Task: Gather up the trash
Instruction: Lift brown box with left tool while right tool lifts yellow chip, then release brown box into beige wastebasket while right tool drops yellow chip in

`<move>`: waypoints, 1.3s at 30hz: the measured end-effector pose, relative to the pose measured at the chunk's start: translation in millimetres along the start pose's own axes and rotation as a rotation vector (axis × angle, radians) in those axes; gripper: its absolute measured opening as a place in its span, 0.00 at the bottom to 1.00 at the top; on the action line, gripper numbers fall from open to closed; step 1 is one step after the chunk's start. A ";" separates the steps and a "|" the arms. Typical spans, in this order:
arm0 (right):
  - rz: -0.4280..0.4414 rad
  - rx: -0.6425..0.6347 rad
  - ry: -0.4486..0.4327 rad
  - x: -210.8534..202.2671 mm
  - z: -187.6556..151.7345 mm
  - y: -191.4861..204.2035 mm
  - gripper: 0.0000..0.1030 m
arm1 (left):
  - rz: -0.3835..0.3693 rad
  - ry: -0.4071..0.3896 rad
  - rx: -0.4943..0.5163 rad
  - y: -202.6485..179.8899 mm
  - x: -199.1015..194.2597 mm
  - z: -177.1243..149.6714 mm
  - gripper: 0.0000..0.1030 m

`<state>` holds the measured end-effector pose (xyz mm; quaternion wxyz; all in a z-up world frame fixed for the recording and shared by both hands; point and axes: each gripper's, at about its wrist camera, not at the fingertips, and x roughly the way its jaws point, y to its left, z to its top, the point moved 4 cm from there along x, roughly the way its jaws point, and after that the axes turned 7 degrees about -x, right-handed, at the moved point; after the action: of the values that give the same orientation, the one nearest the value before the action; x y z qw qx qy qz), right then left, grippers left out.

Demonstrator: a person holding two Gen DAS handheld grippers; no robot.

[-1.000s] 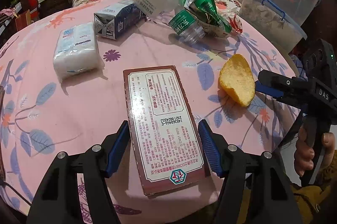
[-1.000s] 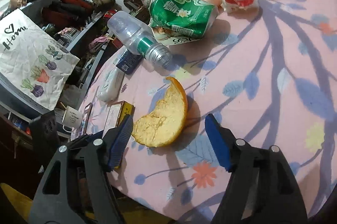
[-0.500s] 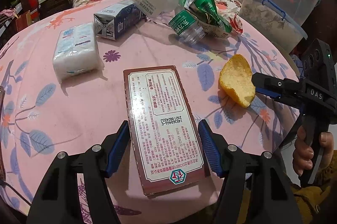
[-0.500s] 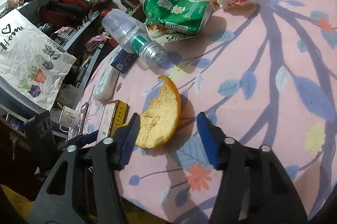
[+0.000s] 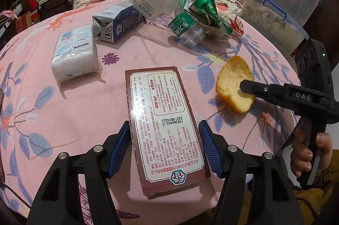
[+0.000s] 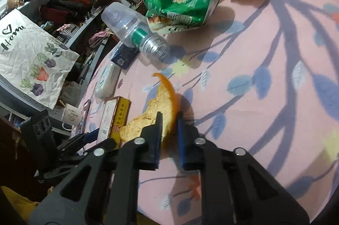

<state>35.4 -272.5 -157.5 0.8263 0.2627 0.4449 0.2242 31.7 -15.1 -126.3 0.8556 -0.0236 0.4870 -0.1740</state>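
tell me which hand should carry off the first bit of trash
Right. Its gripper is already shut on the orange peel, ready to lift. The left gripper only straddles the flat box, jaws open, with no grip yet.

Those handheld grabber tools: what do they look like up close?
Each gripper, left and right, is black plastic with silver screws and two fingers lined with ribbed blue pads. The right one has white "DAS" lettering, a pistol handle and a green light. A mustard-yellow sleeve shows.
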 end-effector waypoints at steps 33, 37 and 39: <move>-0.025 -0.126 -0.004 2.9 26.1 1.3 0.38 | -0.088 0.076 0.037 -38.5 20.4 10.6 0.59; 0.001 -0.173 0.018 14.8 23.4 10.6 0.10 | -0.068 0.081 0.053 -42.0 22.2 16.3 0.59; 0.002 -0.144 -0.039 -1.2 30.6 0.7 0.09 | -0.080 0.084 0.059 -45.9 21.8 22.0 0.59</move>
<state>60.9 -279.9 -142.0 0.8513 0.2074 0.4112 0.2514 47.7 -68.0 -123.0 0.8272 -0.0104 0.5157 -0.2230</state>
